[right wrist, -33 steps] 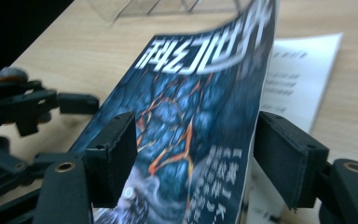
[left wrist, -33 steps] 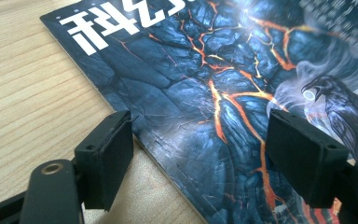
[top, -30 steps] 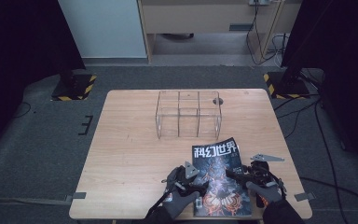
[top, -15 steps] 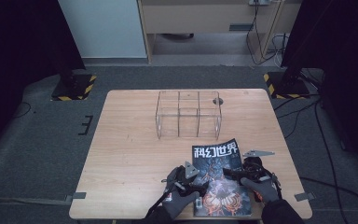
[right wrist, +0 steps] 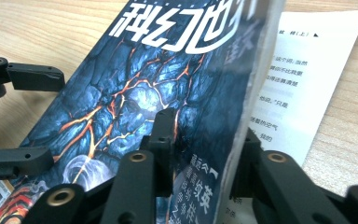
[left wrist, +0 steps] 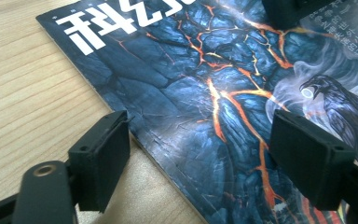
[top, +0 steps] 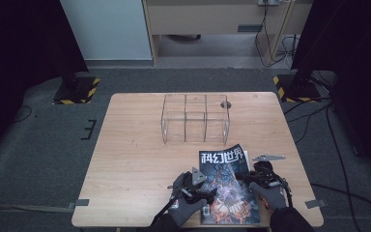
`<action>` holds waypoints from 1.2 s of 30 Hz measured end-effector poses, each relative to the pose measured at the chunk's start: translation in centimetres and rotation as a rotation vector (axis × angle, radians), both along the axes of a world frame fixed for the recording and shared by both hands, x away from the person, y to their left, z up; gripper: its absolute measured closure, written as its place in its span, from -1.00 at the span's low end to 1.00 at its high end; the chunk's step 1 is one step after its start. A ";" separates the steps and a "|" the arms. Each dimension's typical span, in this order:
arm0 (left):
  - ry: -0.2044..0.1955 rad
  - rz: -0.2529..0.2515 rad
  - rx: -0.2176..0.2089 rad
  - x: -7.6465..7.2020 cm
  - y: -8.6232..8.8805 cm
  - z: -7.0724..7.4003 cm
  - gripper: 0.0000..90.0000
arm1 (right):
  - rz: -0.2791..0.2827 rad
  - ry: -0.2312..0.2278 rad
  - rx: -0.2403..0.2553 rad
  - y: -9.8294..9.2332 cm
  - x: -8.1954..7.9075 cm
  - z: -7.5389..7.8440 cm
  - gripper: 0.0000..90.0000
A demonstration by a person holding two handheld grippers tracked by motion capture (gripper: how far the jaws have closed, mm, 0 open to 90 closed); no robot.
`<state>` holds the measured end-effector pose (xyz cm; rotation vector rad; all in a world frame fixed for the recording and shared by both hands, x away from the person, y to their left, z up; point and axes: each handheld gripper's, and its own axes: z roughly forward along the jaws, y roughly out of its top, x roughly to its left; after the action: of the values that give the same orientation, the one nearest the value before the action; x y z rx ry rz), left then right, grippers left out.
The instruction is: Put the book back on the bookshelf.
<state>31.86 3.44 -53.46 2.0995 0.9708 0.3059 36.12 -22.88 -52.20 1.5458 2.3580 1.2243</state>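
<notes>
High view has the magazine (top: pixel 227 186) lying at the near edge of the table (top: pixel 135 159), right of centre, dark cover with orange cracks and white title characters facing up. Both gloved hands sit on either side of it, coming in from the bottom.

The right gripper (right wrist: pixel 204 154) is clenched on the magazine's cover: in the right gripper view one jaw sits on top of the cover, the other is tucked under its lifted right edge, and a white printed inside page (right wrist: pixel 303 79) shows beyond that edge, so the cover is peeled up a bit there. In the high view the right hand (top: pixel 266 193) rests at the magazine's right edge, roughly halfway down, with the grey plate (top: pixel 268 157) just past it on the table.

The left gripper (left wrist: pixel 198 158) is released, jaws spread wide. In its own view one jaw hangs over bare wood just off the magazine's left edge and the other over the cover, so the edge runs between them; can't tell if either one actually touches. The left hand (top: pixel 189 200) is at the magazine's lower left, angled in toward it.

Farther back, well apart from all this, a clear divided box (top: pixel 195 118) stands near the table's far side.
</notes>
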 end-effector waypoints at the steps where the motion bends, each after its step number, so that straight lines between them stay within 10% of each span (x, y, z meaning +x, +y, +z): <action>1: 0.000 0.000 0.000 0.0 0.0 0.0 -0.65 | 0.000 0.000 0.000 0.0 0.0 0.0 0.58; 20: -0.008 0.025 -0.008 -0.2 0.4 0.1 -0.57 | 0.006 -0.033 0.061 0.0 -0.5 1.4 0.89; 36: -0.020 0.088 -0.125 0.7 2.7 2.2 -0.52 | 0.040 -0.142 0.109 0.6 -1.6 3.3 0.90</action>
<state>32.61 6.14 -51.24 1.9412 1.0452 0.3019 34.47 -22.29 -48.93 1.3948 2.2779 1.4421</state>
